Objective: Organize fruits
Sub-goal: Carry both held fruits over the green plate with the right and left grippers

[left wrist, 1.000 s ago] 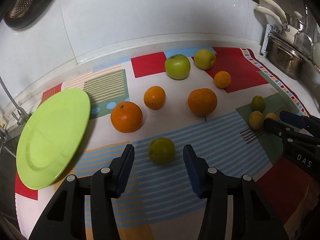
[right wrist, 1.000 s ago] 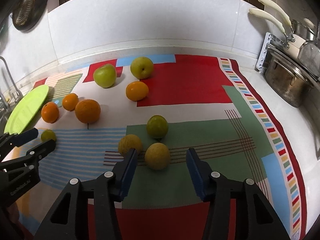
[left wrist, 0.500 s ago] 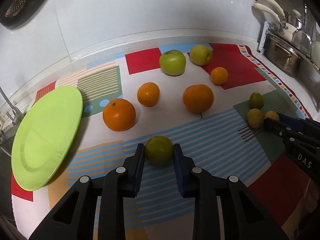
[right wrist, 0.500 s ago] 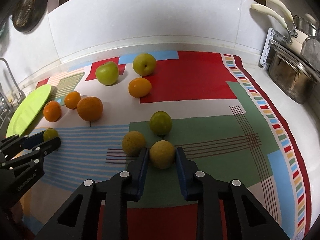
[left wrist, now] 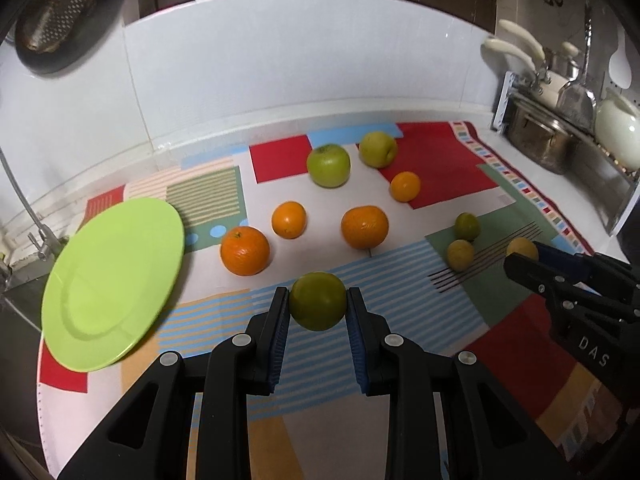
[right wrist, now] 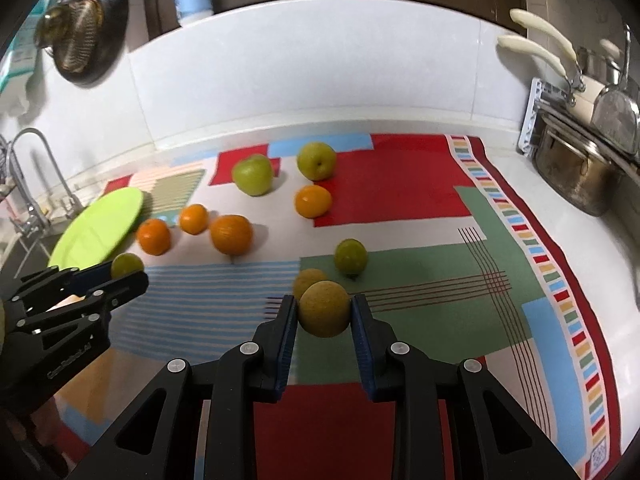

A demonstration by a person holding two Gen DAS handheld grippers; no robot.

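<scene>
Gripping a green citrus fruit (left wrist: 317, 301) between both blue pads of the left tool (left wrist: 318, 307), as seen from the left wrist; fruit sitting centred in the clamp, apparently just clear of the patterned cloth (left wrist: 440, 312) on the desk. Noting the lime-green plate (left wrist: 108, 280) lying to the left of this tool, near, with no fruit in between; judging the coming move as a leftward carry, left tool plainly the nearer one. Noting three oranges (left wrist: 245, 250) ahead and two apples (left wrist: 329, 165) further back, well apart from the clamp.

Clamping a yellowish round fruit (right wrist: 325, 308) in the right tool (right wrist: 324, 314), as seen from the right wrist; a similar yellowish fruit (right wrist: 305, 280) sitting just behind it, possibly touching, and a green one (right wrist: 351, 257) near beyond. Placing the plate (right wrist: 100, 228) far left here, beyond the left tool (right wrist: 120, 276) and the oranges; expecting a longer crossing for this load, with the left tool in the path.
</scene>
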